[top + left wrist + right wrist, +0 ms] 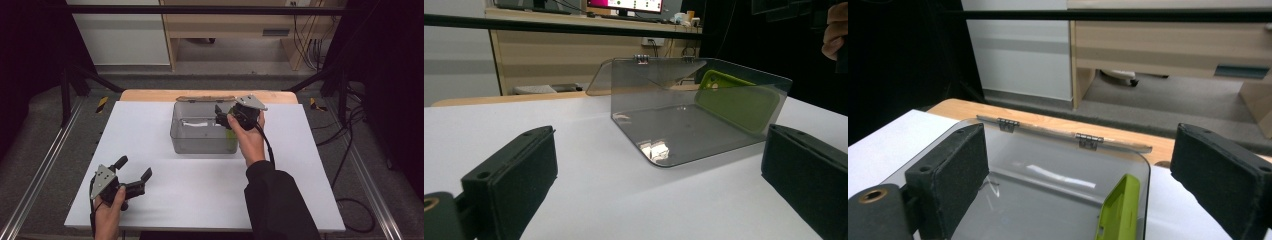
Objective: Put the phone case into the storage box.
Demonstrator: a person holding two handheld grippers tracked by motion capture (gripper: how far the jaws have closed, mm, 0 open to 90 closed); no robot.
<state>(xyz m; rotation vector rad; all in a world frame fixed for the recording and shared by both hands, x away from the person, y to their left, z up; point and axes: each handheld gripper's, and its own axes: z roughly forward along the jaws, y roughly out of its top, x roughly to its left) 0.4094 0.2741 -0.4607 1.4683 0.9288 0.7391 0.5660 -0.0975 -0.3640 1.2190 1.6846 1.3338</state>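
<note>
Box (200, 142) top open; green case (231, 142) hugs right wall, middle apparently free; surrounding table (200, 200) bare.

Glossy clear plastic box (200, 135), matt green case (1115, 212)

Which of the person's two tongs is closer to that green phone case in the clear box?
The right tongs: they hover open over the clear box, just above the green phone case. The left tongs sit open near the table's front-left corner, well away.

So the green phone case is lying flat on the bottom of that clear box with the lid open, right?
Not flat. The green phone case stands on edge, leaning against the side wall of the clear box; the right gripper view shows it. The lid is indeed open.
</note>
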